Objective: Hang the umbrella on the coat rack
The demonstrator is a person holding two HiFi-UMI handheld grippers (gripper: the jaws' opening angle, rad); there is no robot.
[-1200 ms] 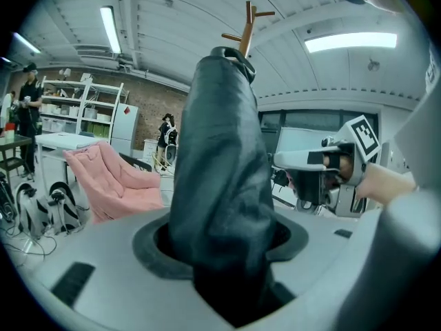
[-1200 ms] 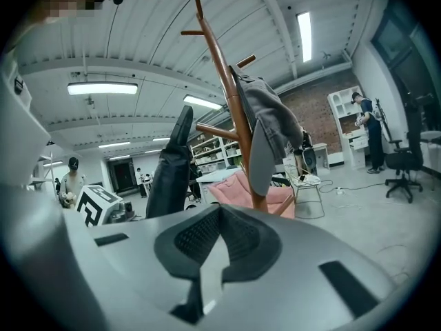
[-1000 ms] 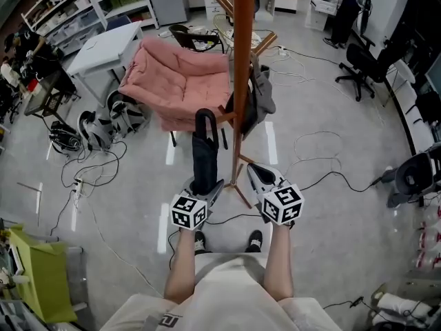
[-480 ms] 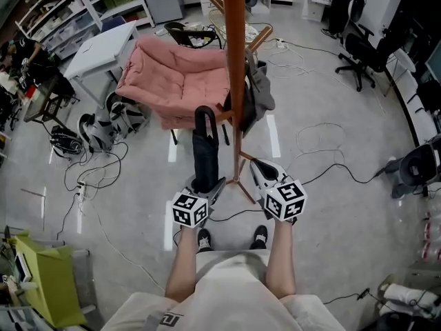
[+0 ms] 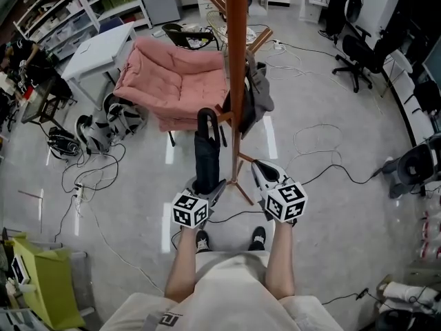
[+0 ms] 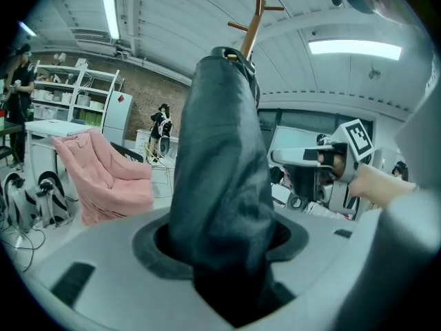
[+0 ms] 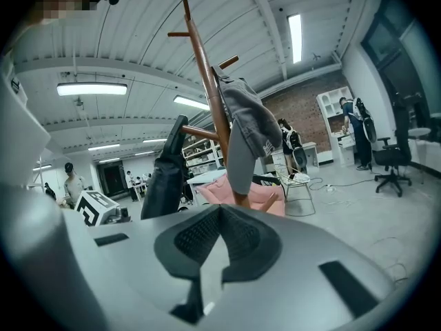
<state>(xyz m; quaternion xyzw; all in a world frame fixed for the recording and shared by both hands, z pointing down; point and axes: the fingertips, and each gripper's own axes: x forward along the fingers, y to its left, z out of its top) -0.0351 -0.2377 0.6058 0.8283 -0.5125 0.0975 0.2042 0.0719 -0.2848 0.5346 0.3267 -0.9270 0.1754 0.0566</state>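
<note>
A folded dark umbrella [image 5: 204, 150] stands upright, curved handle on top, with my left gripper [image 5: 207, 185] shut round its lower part. In the left gripper view its fabric [image 6: 220, 185] fills the space between the jaws. The brown wooden coat rack [image 5: 235, 61] rises just right of the umbrella, with a grey garment [image 5: 256, 92] hanging on it. My right gripper [image 5: 263, 174] is beside the rack's foot, shut and empty. In the right gripper view the umbrella [image 7: 165, 178] stands left of the rack's pole [image 7: 207, 67].
A pink cushioned chair [image 5: 176, 81] stands behind the rack to the left, and a white table [image 5: 103, 47] further left. Cables [image 5: 324, 143] trail over the grey floor. Office chairs [image 5: 362, 54] and shelving [image 5: 83, 5] line the room's edges. The person's feet [image 5: 227, 240] are below the grippers.
</note>
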